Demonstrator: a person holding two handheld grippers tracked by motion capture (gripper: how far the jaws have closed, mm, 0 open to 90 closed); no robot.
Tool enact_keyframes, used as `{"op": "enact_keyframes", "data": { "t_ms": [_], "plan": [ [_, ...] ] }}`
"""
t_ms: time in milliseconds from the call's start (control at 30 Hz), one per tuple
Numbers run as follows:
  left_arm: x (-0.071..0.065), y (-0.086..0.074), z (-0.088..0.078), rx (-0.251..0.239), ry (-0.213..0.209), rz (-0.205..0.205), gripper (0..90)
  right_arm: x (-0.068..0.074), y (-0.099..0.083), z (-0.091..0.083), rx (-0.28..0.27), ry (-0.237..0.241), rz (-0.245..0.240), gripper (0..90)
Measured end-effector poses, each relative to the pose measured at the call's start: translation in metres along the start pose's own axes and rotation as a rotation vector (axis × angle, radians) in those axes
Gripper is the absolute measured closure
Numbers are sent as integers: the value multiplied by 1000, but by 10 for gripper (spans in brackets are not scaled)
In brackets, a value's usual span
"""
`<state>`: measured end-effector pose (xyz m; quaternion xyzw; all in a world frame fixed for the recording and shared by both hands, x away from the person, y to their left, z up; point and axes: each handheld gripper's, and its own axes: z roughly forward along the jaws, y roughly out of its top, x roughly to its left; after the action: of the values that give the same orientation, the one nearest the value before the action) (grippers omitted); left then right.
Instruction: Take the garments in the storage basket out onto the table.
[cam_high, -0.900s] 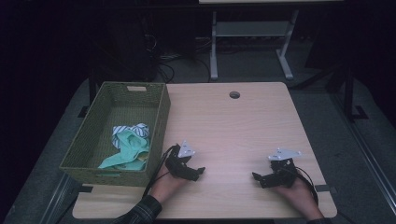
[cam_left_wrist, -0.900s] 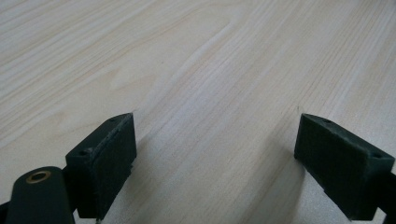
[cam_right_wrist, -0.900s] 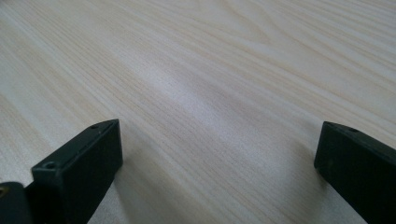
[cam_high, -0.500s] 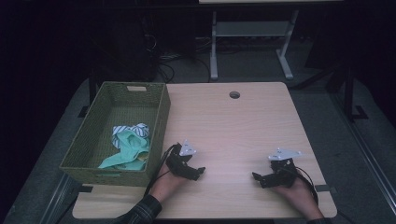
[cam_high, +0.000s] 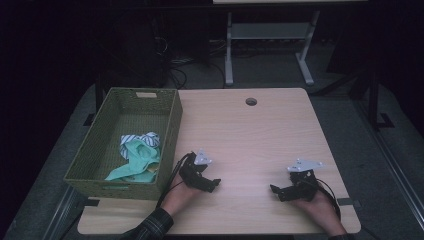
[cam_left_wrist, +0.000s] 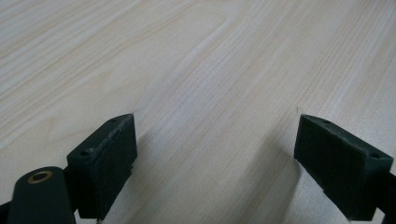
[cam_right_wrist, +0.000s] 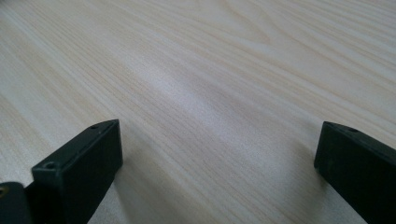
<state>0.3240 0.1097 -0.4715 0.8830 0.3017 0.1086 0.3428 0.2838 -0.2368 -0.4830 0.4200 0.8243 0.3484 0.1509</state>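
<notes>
No legible text, labels or numbers in any of the views.

Looking over my feeds, I find nothing I can read: the pale tag on the far rim of the woven basket (cam_high: 145, 94) is too small and dim for me to tell whether it carries any writing, and the wooden table (cam_high: 260, 135) bears only its grain and a round grommet hole (cam_high: 251, 101), with no mark or sign. In both gripper views I see bare wood between plain black jaws, which carry no brand or figure.
</notes>
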Motion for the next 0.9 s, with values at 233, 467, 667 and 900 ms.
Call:
{"op": "enact_keyframes", "data": {
  "t_ms": [233, 467, 667, 900],
  "plan": [
    [2, 6, -3, -16, 11, 1, 123, 0, -1, -1, -1, 3, -4, 5],
    [5, 9, -11, -29, 17, -10, 124, 0, -1, -1, -1, 3, -4, 4],
    [4, 13, -15, -29, 19, -5, 124, 0, -1, -1, -1, 3, -4, 5],
    [3, 16, -20, -33, 14, -4, 124, 0, -1, -1, -2, 3, -5, 4]
  ]
}}
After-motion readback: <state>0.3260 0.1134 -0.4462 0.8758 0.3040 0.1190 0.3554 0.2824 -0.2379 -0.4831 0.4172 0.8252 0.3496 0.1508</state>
